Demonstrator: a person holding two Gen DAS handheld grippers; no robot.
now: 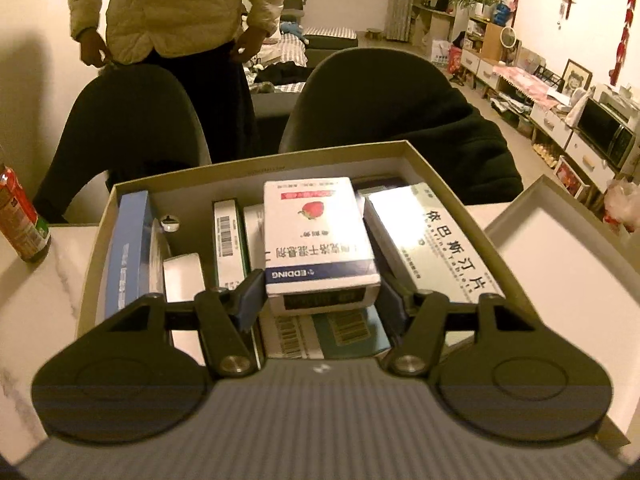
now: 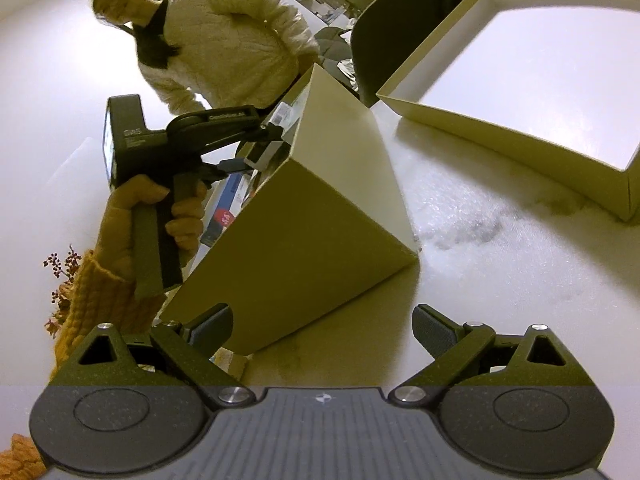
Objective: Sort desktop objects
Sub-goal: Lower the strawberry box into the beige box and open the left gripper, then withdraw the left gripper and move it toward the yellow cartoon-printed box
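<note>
Two handheld grippers work at a marble-patterned table (image 2: 460, 248) where a beige cardboard box (image 1: 248, 166) stands packed with medicine cartons. Seen from the left wrist, the left gripper (image 1: 320, 292) reaches into the box with a white carton bearing a strawberry picture (image 1: 318, 236) between its two blue pads (image 1: 250, 292); the left pad lies against the carton's near left corner, while the right pad is partly hidden behind the carton's edge, so full contact on that side cannot be confirmed. This strawberry carton rests on top of other packets in the middle of the box. Just right of it lies a long white carton with large Chinese characters (image 1: 436, 240); to its left stand a narrow carton with a barcode (image 1: 228, 240) and, against the left wall, a blue carton (image 1: 130, 248). More barcoded packets (image 1: 320, 332) show beneath the gripper. An open, shallow white lid (image 1: 560, 256) lies on the table to the right of the box. A bottle with a red label (image 1: 20, 212) stands at the table's left edge. Behind the table are two dark chairs (image 1: 360, 96) and a person in a pale quilted jacket (image 1: 180, 4). From the right wrist, the right gripper (image 2: 322, 332) hovers low over the table near the box's outer corner, its jaws spread wide with nothing between them. A hand (image 2: 136, 216) in a mustard knit sleeve (image 2: 92, 296) holds the left gripper over the box.
</note>
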